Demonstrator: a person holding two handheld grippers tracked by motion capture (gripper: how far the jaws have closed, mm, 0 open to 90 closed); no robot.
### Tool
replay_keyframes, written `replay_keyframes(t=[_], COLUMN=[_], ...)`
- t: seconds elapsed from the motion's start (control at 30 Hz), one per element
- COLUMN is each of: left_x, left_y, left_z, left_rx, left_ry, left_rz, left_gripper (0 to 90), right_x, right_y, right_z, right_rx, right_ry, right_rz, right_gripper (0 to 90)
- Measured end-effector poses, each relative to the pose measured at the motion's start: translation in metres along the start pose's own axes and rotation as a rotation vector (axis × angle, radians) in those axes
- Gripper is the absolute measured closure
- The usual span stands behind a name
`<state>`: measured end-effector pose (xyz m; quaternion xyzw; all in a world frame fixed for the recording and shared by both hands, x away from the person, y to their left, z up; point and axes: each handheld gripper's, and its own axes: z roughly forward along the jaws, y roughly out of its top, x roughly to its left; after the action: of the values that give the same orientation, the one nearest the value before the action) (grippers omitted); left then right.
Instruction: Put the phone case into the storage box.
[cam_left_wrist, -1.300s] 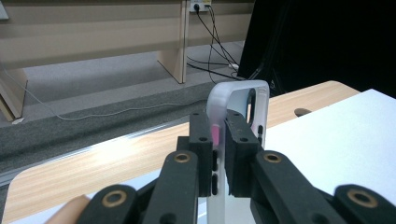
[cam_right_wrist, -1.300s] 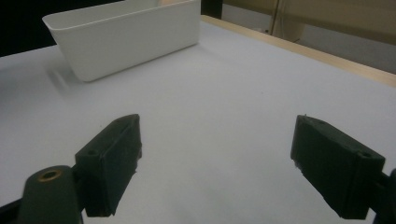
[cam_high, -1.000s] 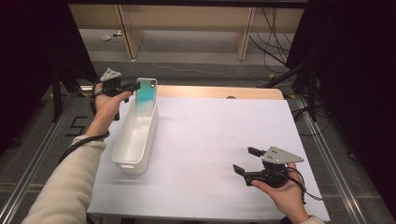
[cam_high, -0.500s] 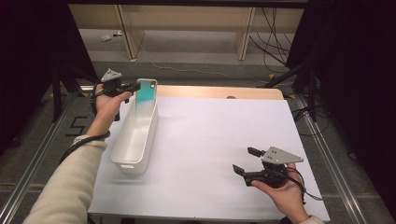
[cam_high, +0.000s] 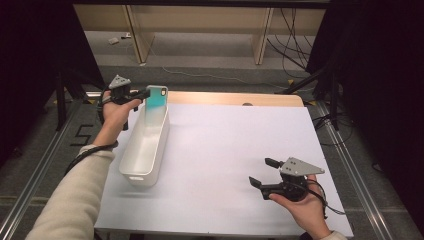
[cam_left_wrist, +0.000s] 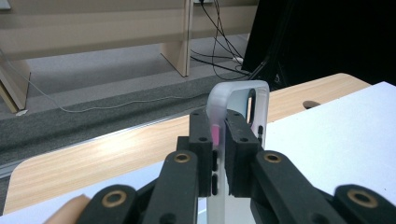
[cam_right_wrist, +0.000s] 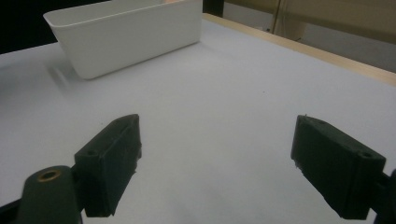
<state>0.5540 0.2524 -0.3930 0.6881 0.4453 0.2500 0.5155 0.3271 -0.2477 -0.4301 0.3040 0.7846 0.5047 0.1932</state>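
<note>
A teal phone case (cam_high: 156, 97) with a clear rim stands upright over the far end of a long white bin (cam_high: 146, 142). My left gripper (cam_high: 144, 94) is shut on the case's edge, held at the table's far left. In the left gripper view the case (cam_left_wrist: 243, 100) rises between the two black pads (cam_left_wrist: 238, 140), which press on it from both sides. My right gripper (cam_high: 263, 172) rests low over the white table near the front right, jaws wide apart and empty. In the right gripper view the gripper (cam_right_wrist: 215, 161) faces the bin (cam_right_wrist: 126, 35) across bare table.
The white table sheet (cam_high: 235, 150) lies over a wooden top whose far edge (cam_high: 235, 98) shows. Beyond it are floor, cables (cam_high: 210, 75) and wooden furniture legs (cam_high: 262, 35). Metal rails run along both sides of the table.
</note>
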Motion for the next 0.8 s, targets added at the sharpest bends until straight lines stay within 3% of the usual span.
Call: replay_keyframes(t=[0.8], left_x=[0.0014], left_y=[-0.0044], left_z=[0.0001], left_rx=[0.009], left_ry=[-0.004], left_rz=[-0.002], left_gripper=[82.3], right_x=[0.0004], right_y=[-0.0002], right_z=[0.0007], right_rx=[0.007], right_ry=[0.008], right_rz=[0.004], right_gripper=[17.1])
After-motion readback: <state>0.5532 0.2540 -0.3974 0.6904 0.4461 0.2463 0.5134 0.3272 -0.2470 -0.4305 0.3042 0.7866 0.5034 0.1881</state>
